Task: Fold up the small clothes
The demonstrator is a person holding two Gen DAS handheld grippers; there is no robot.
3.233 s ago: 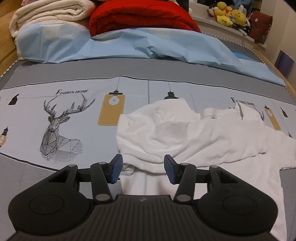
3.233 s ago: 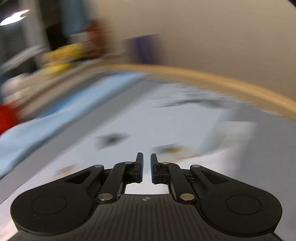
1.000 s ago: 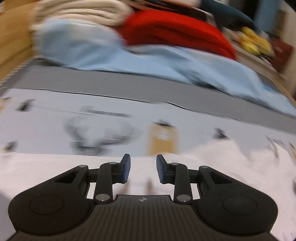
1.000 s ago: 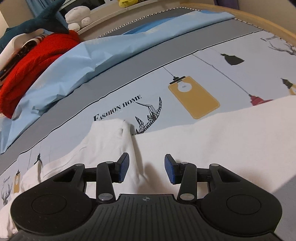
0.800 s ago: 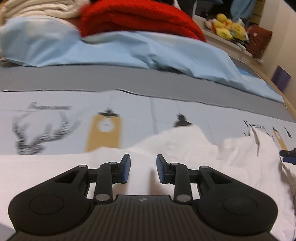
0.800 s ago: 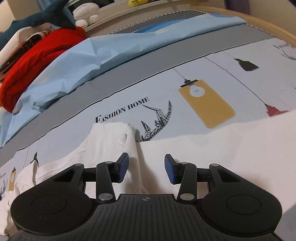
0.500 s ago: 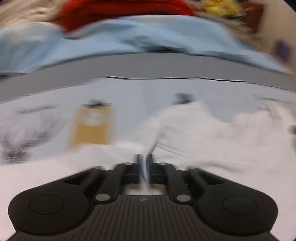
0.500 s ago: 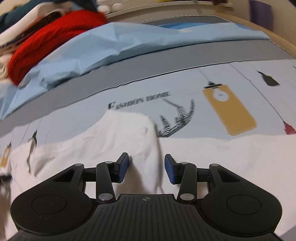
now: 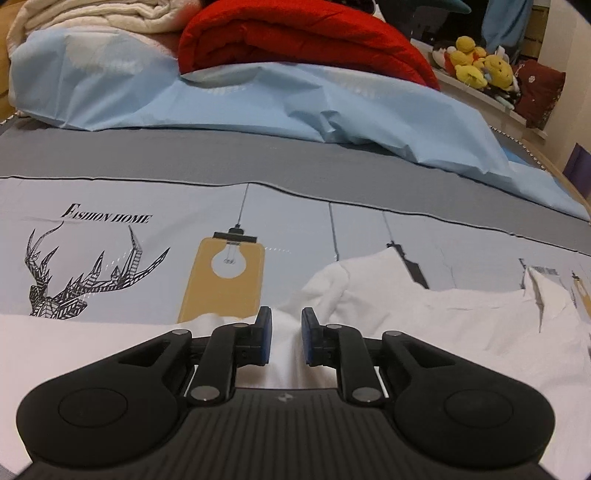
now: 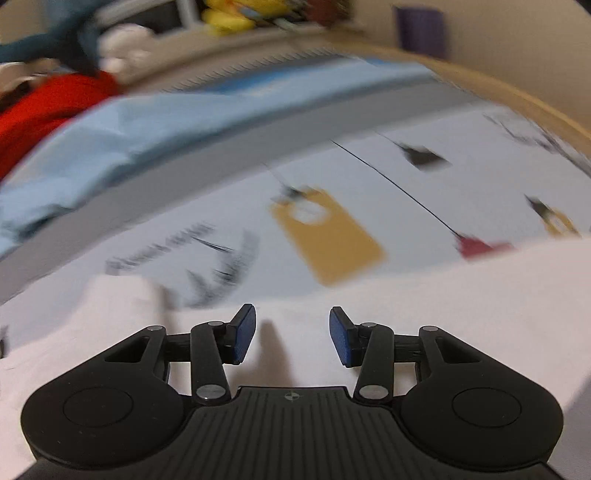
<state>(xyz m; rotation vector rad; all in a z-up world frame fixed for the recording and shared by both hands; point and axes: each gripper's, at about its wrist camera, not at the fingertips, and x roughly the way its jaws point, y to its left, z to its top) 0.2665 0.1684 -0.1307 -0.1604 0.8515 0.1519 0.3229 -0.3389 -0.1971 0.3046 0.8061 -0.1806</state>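
Observation:
A white garment [image 9: 443, 332] lies spread and rumpled on the printed bed sheet [image 9: 110, 266]. My left gripper [image 9: 286, 332] is low over its upper edge. Its jaws are opening, a narrow gap between the blue pads. A raised fold of white cloth runs up between them, and the pads do not press on it. In the blurred right wrist view the same white garment [image 10: 424, 295] fills the lower part. My right gripper [image 10: 291, 332] hovers over it with its jaws wide apart and nothing gripped.
A light blue quilt [image 9: 258, 99] lies bunched across the far side of the bed, with a folded red blanket [image 9: 295, 37] and a cream blanket [image 9: 92, 14] on it. Plush toys [image 9: 476, 59] sit on a ledge at the back right. A wooden bed rim [image 10: 498, 92] curves along the right.
The left gripper dropped toward the garment, pinched shut on a fold half a second ago, and its jaws have parted again. The right gripper stayed open and swung, blurring its view.

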